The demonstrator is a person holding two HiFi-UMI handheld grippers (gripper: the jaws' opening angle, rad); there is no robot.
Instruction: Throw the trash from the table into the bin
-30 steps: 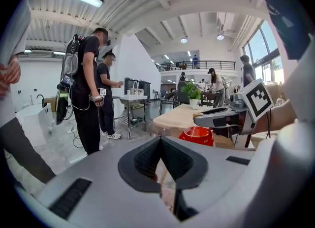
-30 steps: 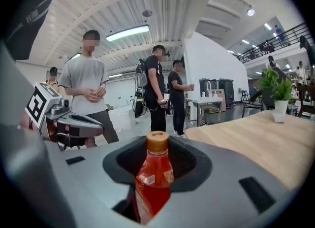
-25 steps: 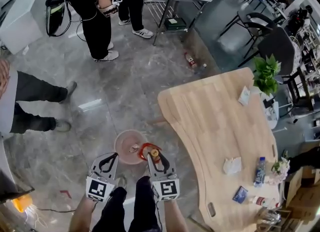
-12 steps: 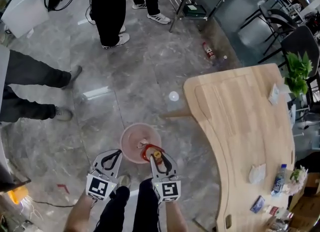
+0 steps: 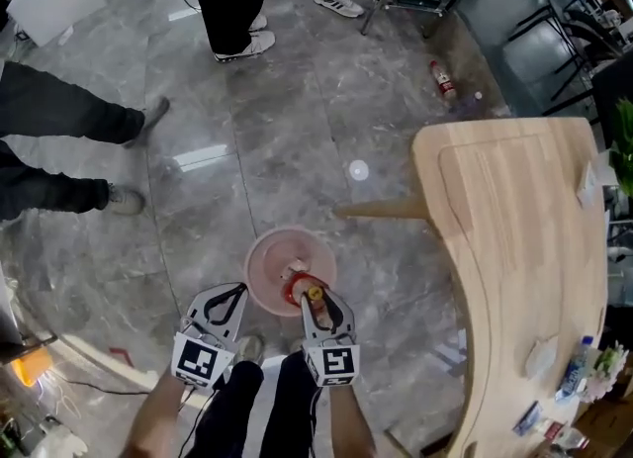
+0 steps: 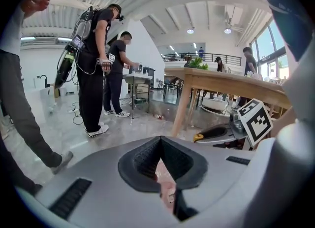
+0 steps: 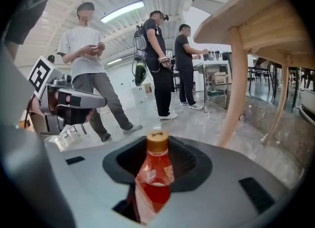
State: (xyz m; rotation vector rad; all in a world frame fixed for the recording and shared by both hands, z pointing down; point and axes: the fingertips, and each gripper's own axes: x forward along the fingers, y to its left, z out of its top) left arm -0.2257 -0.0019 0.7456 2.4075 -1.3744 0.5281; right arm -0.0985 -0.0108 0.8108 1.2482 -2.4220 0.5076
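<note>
Both claws have sunk toward the bin since a second ago. The right claw point(image 5: 315, 300) pinches a red bottle point(image 7: 153, 175) (gold cap up) over the near rim of the pink bin point(image 5: 262, 258). The left claw point(image 5: 235, 295), pressed together and empty, hangs just beside it. The bench point(image 5: 524, 229) stands off to the right, a white scrap point(image 5: 542, 357) on it.

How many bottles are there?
3: a red bottle in the right gripper, a small bottle on the floor, a water bottle on the wooden table. Others may be hidden.
</note>
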